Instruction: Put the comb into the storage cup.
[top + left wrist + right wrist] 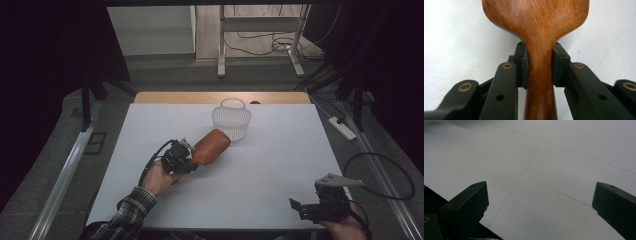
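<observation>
My left gripper (539, 65) is clamped on the wooden spoon (537, 30); the two black pads press the narrow neck from either side, just below where the wood flares into the wide bowl. The handle runs down between the jaws and out of the bottom of the left gripper view. From the high view the same left gripper (187, 155) sits left of centre over the white table (280, 170), my left hand (160, 177) behind it with a plaid sleeve (125, 212) coming in from the bottom edge. The spoon (211, 146) sticks out up and to the right from the jaws, its rounded bowl end close by the white basket (231, 120) (touching or just short of it, I can't tell from this angle). The basket stands upright near the far edge of the table, handle loop on top, nothing visible inside.

My right gripper (540, 202) has its jaws spread wide with nothing between them, just bare white table surface with thin seam lines crossing it. In the high view the right gripper (305, 207) is at the near right corner of the table, well apart from the spoon and basket, grey three-cornered plate on top, cable looping off to the right onto the floor.
</observation>
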Demonstrator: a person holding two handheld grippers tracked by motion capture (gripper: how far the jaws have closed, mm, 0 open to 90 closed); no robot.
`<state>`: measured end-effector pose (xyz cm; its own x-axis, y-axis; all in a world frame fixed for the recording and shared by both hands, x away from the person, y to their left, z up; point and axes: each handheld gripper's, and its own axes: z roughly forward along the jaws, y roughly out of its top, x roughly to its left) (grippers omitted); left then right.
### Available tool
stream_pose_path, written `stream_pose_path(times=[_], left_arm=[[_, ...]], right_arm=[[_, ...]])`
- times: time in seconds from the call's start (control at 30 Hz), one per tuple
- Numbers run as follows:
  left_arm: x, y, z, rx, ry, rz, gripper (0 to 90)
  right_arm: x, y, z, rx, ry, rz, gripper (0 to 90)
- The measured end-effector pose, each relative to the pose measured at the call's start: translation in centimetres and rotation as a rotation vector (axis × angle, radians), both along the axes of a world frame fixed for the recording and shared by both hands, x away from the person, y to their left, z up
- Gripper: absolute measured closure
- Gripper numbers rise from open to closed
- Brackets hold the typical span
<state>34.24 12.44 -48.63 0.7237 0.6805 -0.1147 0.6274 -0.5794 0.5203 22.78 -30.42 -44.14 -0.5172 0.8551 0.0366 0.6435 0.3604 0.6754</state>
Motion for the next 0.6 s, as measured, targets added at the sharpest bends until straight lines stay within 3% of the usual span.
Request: stream_pose_path(times=[0.37,0.6], left_arm=[[-2.0,0.8,1.9,-0.079,-0.091,0.000,71.5],[-3.0,0.9,2.6,-0.111,-0.126,0.004,71.4]], right_arm=[[0.0,-0.1,0.0,0.006,-0.001,0.004,0.4],[0.0,-0.1,0.1,0.014,-0.004,0.011,0.0]])
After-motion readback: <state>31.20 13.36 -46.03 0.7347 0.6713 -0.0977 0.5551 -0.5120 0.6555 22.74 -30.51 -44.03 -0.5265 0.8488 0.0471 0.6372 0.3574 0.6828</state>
